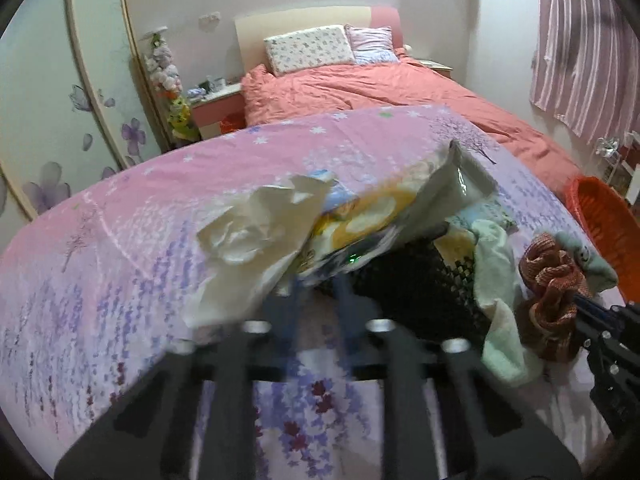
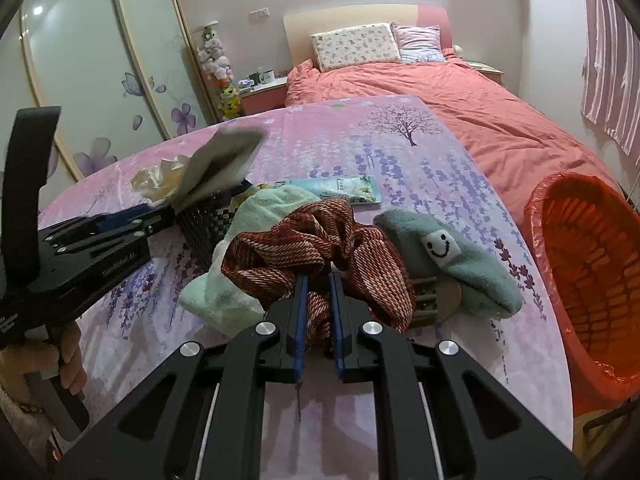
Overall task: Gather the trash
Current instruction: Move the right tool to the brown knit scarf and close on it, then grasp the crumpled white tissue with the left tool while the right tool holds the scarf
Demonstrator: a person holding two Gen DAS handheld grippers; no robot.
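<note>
My left gripper is shut on an empty snack wrapper with a crumpled tissue against it, held above the floral tablecloth. It also shows in the right wrist view, with the wrapper and tissue at its tip. My right gripper is shut on a red-brown woven scrunchie, which also shows in the left wrist view. An orange bin lined with a red bag stands at the table's right edge.
On the table lie a mint towel, a green cloth with a smiley patch, a black mesh basket, a wet-wipe pack and a wooden comb. A pink bed lies beyond.
</note>
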